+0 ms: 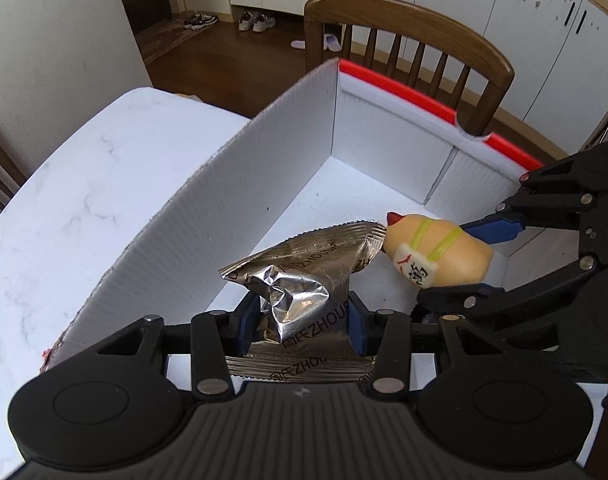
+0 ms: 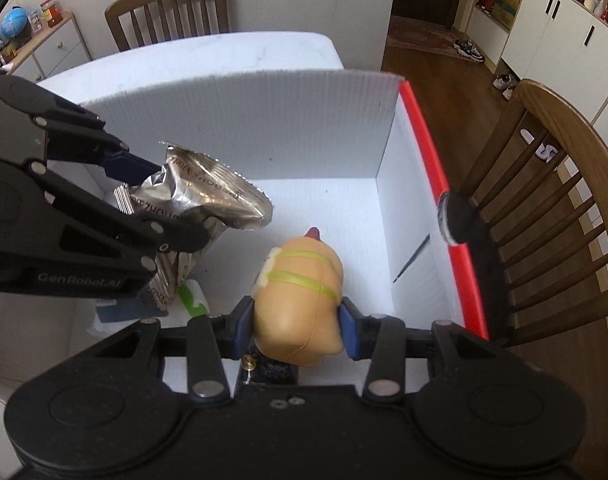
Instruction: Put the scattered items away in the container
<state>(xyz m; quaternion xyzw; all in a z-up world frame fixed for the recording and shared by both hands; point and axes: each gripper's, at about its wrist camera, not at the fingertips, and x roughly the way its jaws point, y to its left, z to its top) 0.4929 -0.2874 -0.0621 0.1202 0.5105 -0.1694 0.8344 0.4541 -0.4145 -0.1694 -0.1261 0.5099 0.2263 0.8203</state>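
Note:
My left gripper [image 1: 304, 320] is shut on a crumpled silver foil snack packet [image 1: 304, 276] and holds it over the inside of the white corrugated box [image 1: 264, 168]. The packet also shows in the right wrist view [image 2: 208, 196]. My right gripper [image 2: 296, 326] is shut on a tan squishy toy [image 2: 300, 292] with yellow-green stripes and a red tip. It holds the toy inside the same box [image 2: 264, 120]. In the left wrist view the toy [image 1: 440, 252] hangs right beside the packet's corner, between the right gripper's fingers [image 1: 464, 264].
The box has a red rim strip [image 2: 436, 184] and stands on a white marble table [image 1: 64, 208]. Small items, one white and green [image 2: 192, 300], lie on the box floor under the left gripper. Wooden chairs [image 1: 416, 44] stand close behind the box.

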